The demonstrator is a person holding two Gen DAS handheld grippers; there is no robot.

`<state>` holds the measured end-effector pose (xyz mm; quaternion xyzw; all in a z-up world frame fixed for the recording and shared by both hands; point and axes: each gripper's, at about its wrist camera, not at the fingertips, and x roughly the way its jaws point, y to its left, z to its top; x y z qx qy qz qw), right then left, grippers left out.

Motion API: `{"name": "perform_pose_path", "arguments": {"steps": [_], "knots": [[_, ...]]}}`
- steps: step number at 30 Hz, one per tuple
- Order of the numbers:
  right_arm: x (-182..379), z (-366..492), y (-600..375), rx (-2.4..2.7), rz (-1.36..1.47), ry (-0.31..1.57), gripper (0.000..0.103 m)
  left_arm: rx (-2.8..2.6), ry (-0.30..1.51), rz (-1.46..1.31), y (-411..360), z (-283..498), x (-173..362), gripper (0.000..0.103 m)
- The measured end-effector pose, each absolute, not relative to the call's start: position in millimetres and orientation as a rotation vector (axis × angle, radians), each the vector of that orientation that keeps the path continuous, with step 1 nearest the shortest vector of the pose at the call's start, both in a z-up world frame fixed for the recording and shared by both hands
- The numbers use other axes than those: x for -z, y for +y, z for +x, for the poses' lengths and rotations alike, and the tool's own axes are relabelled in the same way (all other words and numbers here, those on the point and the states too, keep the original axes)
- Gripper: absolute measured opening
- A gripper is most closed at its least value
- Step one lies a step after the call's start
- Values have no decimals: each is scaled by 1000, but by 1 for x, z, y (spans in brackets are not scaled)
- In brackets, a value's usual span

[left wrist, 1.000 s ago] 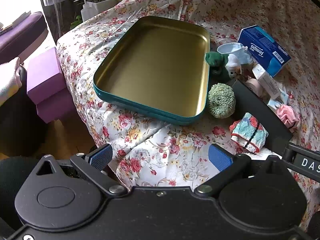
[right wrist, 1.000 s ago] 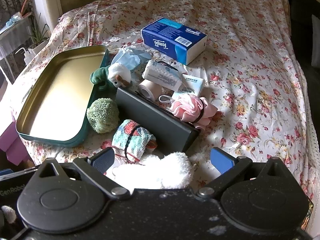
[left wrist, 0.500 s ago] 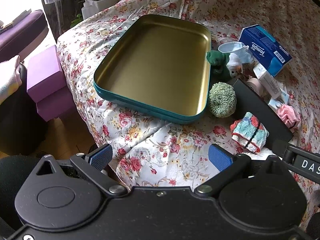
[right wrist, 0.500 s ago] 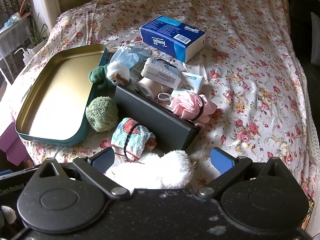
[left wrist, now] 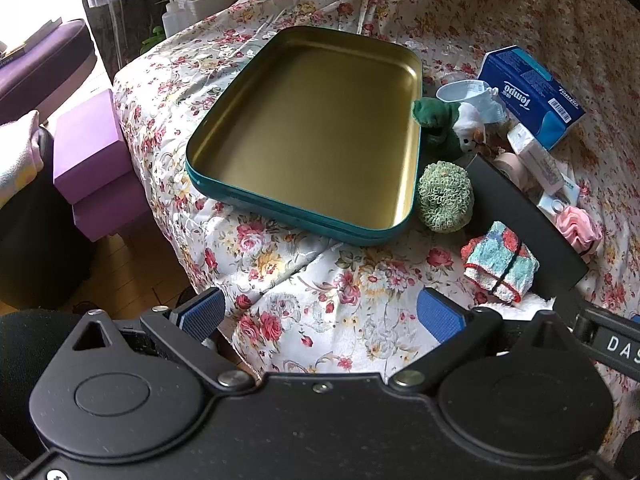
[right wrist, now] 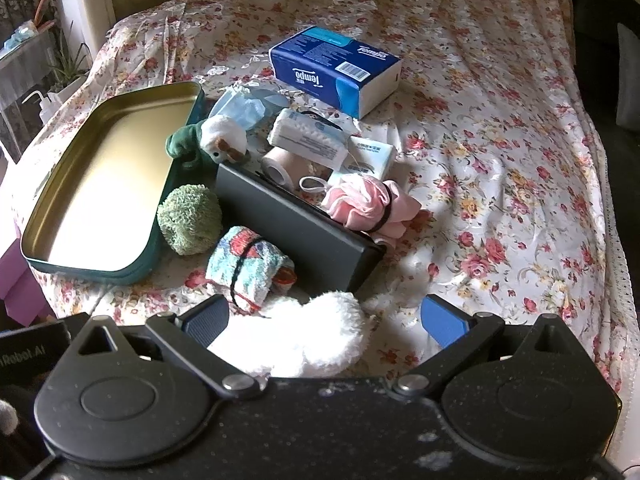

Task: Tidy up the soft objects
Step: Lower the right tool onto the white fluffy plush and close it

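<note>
An empty teal tin tray (left wrist: 288,208) (right wrist: 100,272) with a gold inside lies on the floral cloth. To its right sit a green knitted puff (left wrist: 445,197) (right wrist: 189,219), a rolled patterned towel (left wrist: 500,266) (right wrist: 248,268), a green-and-white plush toy (left wrist: 448,126) (right wrist: 212,142) and a pink mesh sponge (left wrist: 580,226) (right wrist: 366,202). A white fluffy cloth (right wrist: 304,340) lies between the fingers of my right gripper (right wrist: 326,320), which is open above it. My left gripper (left wrist: 322,312) is open over bare cloth in front of the tray.
A black flat case (right wrist: 296,224) lies between the soft things. Behind it are a blue tissue box (right wrist: 336,68), a bandage roll (right wrist: 278,166), small packets (right wrist: 308,140) and a face mask (right wrist: 240,106). Purple boxes (left wrist: 90,164) stand left of the table edge.
Both views have crept slightly forward and down toward the table. No object has moved and both grippers stay open.
</note>
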<state>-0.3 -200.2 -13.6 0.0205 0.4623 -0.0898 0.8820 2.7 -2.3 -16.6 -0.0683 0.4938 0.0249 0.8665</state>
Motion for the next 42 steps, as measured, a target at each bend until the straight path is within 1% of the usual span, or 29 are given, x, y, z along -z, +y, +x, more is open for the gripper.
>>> {"name": "perform_pose_path", "arguments": {"steps": [12, 18, 22, 27, 33, 35, 36, 38, 41, 42], "knots": [[30, -24, -204, 140, 29, 935, 102, -54, 1054, -164, -1, 5, 17, 99], [48, -19, -204, 96, 70, 946, 102, -38, 1071, -181, -2, 7, 18, 99], [58, -14, -196, 72, 47, 949, 102, -9, 1073, -180, -7, 7, 18, 99], [71, -5, -191, 48, 37, 968, 102, 43, 1001, -185, -12, 7, 10, 99], [86, 3, -194, 41, 50, 981, 102, 97, 977, -139, -26, 11, 6, 99], [88, 4, -197, 28, 63, 970, 99, 108, 950, -77, -36, 10, 2, 99], [88, 3, -199, 18, 72, 965, 95, 112, 933, -48, -41, 9, 0, 99], [87, 2, -204, 5, 88, 957, 91, 130, 923, -14, -50, 12, -2, 99], [82, -1, -214, -17, 116, 948, 83, 206, 964, -32, -61, 22, -2, 99], [80, -3, -218, -20, 125, 944, 77, 221, 984, -40, -65, 28, 0, 99]]}}
